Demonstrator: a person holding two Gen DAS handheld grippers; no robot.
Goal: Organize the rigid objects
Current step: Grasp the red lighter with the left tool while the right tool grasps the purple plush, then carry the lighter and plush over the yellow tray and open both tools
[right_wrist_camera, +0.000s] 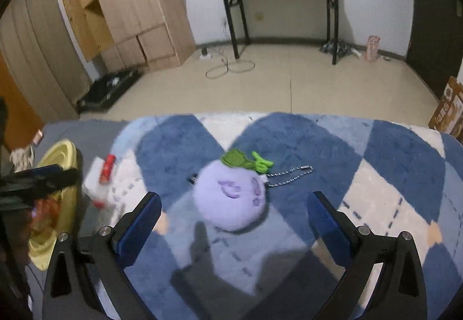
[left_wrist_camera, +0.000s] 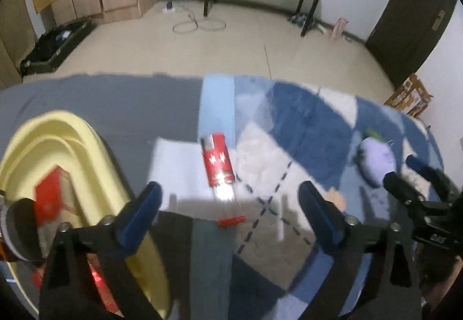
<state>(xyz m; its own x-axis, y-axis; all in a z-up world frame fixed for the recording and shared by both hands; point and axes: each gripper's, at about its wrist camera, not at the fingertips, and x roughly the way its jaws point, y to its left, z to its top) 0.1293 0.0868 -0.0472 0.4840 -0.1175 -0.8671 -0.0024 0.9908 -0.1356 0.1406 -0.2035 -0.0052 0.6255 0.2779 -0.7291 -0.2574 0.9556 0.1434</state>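
Both jaws stand wide apart, nothing between them. The left hand-held gripper (left_wrist_camera: 228, 204) hovers over a red-labelled tube (left_wrist_camera: 218, 165); a yellow basin (left_wrist_camera: 86, 140) sits at nine o'clock. The right hand-held gripper (right_wrist_camera: 234, 215) frames a purple plush (right_wrist_camera: 231, 198) on the blue checked blanket (right_wrist_camera: 318, 140); beige floor (right_wrist_camera: 289, 82) lies beyond.

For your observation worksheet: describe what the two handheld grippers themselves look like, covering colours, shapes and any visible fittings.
Both look alike. The left gripper and the right gripper each have a black frame forking into two angular arms with triangular cut-outs. Silver bolt heads sit near the finger bases. Each finger ends in a flat, dark blue textured pad. No cables, markings or sleeves are visible.
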